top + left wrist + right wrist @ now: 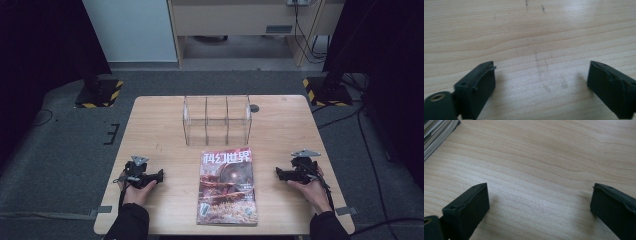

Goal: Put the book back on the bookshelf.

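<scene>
A magazine (227, 186) with a reddish cover lies flat at the front middle of the wooden table (150, 130). Behind it stands a clear acrylic rack (216, 120) with upright dividers. My left gripper (161, 175) rests on the table left of the magazine, pointing toward it, jaws wide apart over bare wood (541, 67). My right gripper (278, 172) rests right of the magazine, also pointing inward, open with only wood between its jaws (539, 186). The magazine's page edges (436, 132) show at the top left corner of the right gripper view.
A small dark round mark (254, 108) sits on the table beside the rack's right end. Stand bases with yellow-black stripes (99, 93) (326, 91) stand on the carpet beyond the far corners. Cables run across the floor at the right.
</scene>
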The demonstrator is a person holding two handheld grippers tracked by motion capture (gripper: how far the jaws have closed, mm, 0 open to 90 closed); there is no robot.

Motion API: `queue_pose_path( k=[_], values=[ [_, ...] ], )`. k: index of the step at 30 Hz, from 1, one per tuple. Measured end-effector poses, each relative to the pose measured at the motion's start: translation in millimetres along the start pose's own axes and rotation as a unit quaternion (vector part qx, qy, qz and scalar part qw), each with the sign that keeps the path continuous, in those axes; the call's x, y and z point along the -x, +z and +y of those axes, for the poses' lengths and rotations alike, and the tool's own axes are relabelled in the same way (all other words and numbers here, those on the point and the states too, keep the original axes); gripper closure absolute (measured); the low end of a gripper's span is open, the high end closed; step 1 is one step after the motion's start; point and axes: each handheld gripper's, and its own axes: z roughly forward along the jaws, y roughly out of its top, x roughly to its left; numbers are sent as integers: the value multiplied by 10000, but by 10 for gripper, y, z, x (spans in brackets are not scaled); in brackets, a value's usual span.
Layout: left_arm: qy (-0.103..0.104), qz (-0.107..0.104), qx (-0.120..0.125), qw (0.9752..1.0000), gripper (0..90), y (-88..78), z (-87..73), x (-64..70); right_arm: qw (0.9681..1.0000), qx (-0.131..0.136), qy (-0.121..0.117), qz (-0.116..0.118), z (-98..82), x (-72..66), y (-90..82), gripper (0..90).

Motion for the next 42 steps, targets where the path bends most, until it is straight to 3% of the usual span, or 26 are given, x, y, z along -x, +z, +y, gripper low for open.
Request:
queue_pose_path(
  k=[4, 7, 16, 19, 27, 32, 42],
  values=[
    [-94, -188, 212, 9996, 115, -66, 32, 31, 9999, -119, 67, 76, 29, -28, -34, 42],
    [-98, -401, 492, 9979, 127, -163, 76, 107, 9997, 29, 100, 208, 52, -72, -109, 48],
    [-4, -781, 608, 9951, 173, -280, 100, 286, 9980, 336, 305, 451, 59, -102, -279, 74],
    [195, -843, 757, 9934, 186, -311, 113, 362, 9972, 408, 329, 541, 71, -114, -312, 86],
    [484, -1111, 844, 9890, 204, -368, 122, 564, 9956, 554, 241, 709, 124, -278, -363, 119],
    [529, -1176, 809, 9883, 221, -357, 119, 647, 9941, 604, 226, 877, 130, -374, -377, 126],
    [833, -1336, 677, 9852, 255, -275, 131, 888, 9916, 494, 71, 1190, 146, -592, -339, 145]
  ],
)
